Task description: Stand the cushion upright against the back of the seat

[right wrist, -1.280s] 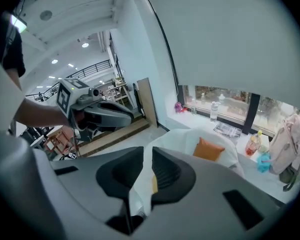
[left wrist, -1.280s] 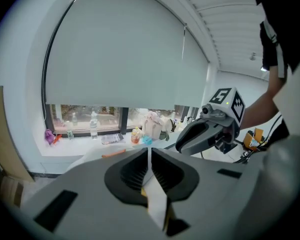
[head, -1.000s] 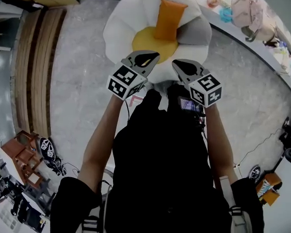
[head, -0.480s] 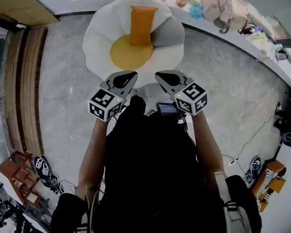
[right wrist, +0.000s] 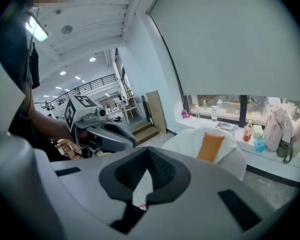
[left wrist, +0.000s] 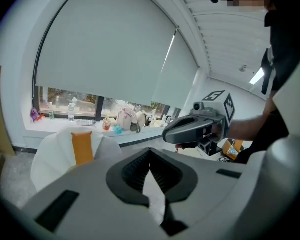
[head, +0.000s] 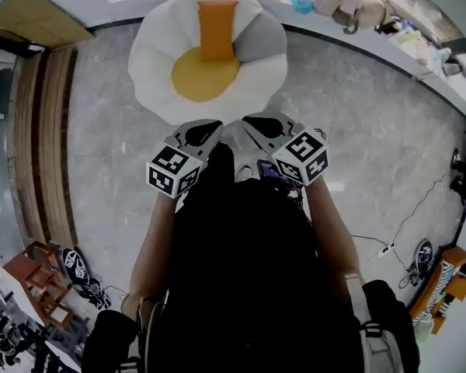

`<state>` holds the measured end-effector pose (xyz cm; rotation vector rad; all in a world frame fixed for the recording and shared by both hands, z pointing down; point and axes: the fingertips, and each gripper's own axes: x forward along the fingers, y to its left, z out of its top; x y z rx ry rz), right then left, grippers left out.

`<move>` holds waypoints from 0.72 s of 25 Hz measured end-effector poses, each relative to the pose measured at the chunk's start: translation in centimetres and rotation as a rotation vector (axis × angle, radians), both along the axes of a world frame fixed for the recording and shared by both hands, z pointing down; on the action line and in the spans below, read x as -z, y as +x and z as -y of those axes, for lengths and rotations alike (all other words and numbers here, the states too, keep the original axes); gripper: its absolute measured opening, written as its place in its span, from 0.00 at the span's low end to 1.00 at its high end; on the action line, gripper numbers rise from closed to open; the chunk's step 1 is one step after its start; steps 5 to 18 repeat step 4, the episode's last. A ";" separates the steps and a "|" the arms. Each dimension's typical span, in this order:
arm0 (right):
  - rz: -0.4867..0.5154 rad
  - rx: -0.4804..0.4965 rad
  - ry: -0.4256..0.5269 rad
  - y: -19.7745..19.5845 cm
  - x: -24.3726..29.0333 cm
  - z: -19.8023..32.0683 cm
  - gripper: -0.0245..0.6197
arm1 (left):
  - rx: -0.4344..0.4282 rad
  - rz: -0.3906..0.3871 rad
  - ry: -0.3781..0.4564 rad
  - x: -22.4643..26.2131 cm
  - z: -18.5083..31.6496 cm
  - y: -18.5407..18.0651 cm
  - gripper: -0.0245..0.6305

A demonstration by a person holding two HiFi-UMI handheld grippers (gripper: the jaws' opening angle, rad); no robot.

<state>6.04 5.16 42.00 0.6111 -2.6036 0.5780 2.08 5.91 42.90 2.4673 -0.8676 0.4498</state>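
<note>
The orange cushion [head: 217, 28] stands upright against the back of the white egg-shaped seat [head: 151, 61], above its yellow centre [head: 204, 76]. My left gripper [head: 208, 126] and right gripper [head: 253, 122] are side by side close to my chest, short of the seat's near edge, both shut and empty. In the left gripper view the cushion [left wrist: 82, 147] and seat [left wrist: 50, 156] lie far off at the left, beyond the shut left gripper [left wrist: 150, 151], with the right gripper [left wrist: 187, 130] alongside. The right gripper view shows the cushion [right wrist: 210, 147] past the shut right gripper [right wrist: 147, 153].
A grey cushion [head: 260, 47] lies in the seat's right side. A window ledge [head: 357, 33] behind the seat carries bottles and bags. Wooden steps [head: 46, 130] run along the left, and cables [head: 404, 224] trail over the grey floor at the right.
Both grippers have drawn back from the seat toward me, so the seat now lies farther away. The cushion stays upright against the back.
</note>
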 end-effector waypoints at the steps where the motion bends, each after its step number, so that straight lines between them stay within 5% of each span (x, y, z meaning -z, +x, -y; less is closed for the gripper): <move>1: -0.001 0.006 0.000 0.6 -0.1 -0.9 0.07 | 0.001 0.000 -0.003 -0.1 -0.9 0.6 0.06; 18: -0.008 0.025 0.002 2.2 -0.4 -3.5 0.07 | 0.000 -0.004 -0.004 -0.3 -3.6 2.6 0.06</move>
